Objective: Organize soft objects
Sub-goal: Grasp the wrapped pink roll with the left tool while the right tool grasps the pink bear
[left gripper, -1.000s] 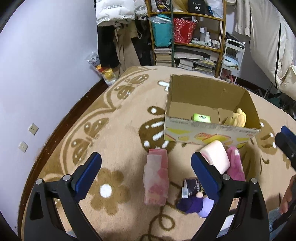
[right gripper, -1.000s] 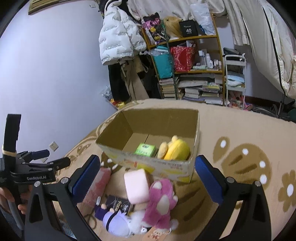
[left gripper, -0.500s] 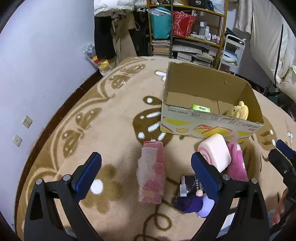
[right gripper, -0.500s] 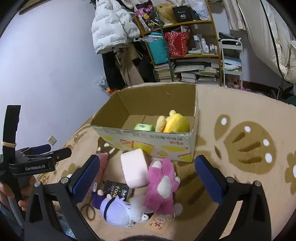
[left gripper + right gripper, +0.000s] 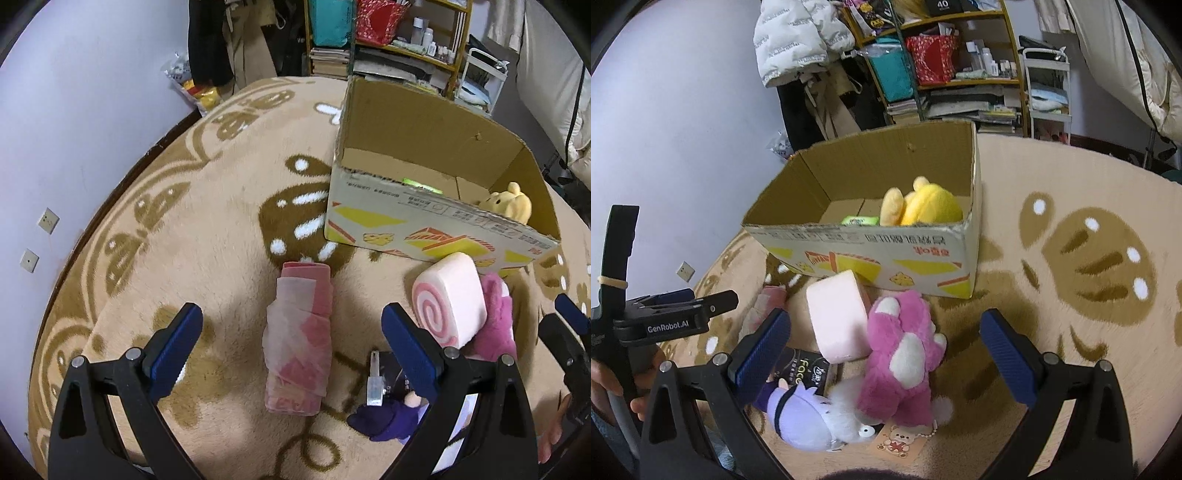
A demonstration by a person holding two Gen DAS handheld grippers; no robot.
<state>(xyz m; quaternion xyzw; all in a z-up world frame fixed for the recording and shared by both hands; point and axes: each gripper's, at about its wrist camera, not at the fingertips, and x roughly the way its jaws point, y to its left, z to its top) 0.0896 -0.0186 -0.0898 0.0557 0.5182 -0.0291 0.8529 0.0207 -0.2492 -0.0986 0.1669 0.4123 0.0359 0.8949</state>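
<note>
My left gripper [image 5: 291, 343] is open and empty, its jaws either side of a rolled pink cloth [image 5: 299, 343] on the carpet. My right gripper [image 5: 886, 343] is open and empty above a pink plush toy [image 5: 905, 350]. A pink swirl-roll cushion [image 5: 448, 299] [image 5: 836, 317] leans beside the plush. A purple doll [image 5: 801, 417] [image 5: 388, 419] lies on a black packet [image 5: 803, 373]. The cardboard box [image 5: 424, 225] [image 5: 886, 258] holds a yellow plush [image 5: 923, 205] [image 5: 511, 206] and a green packet [image 5: 858, 220].
A patterned beige carpet [image 5: 207, 236] covers the floor. A purple wall [image 5: 74, 110] runs on the left. Shelves [image 5: 960, 74] with books and bags stand behind the box, hanging clothes [image 5: 798, 40] beside them. A paper tag [image 5: 897, 441] lies near the plush.
Both grippers have moved down and forward toward the toys. The cloth roll and the pink plush now sit larger and between the jaws. Nothing was grasped.
</note>
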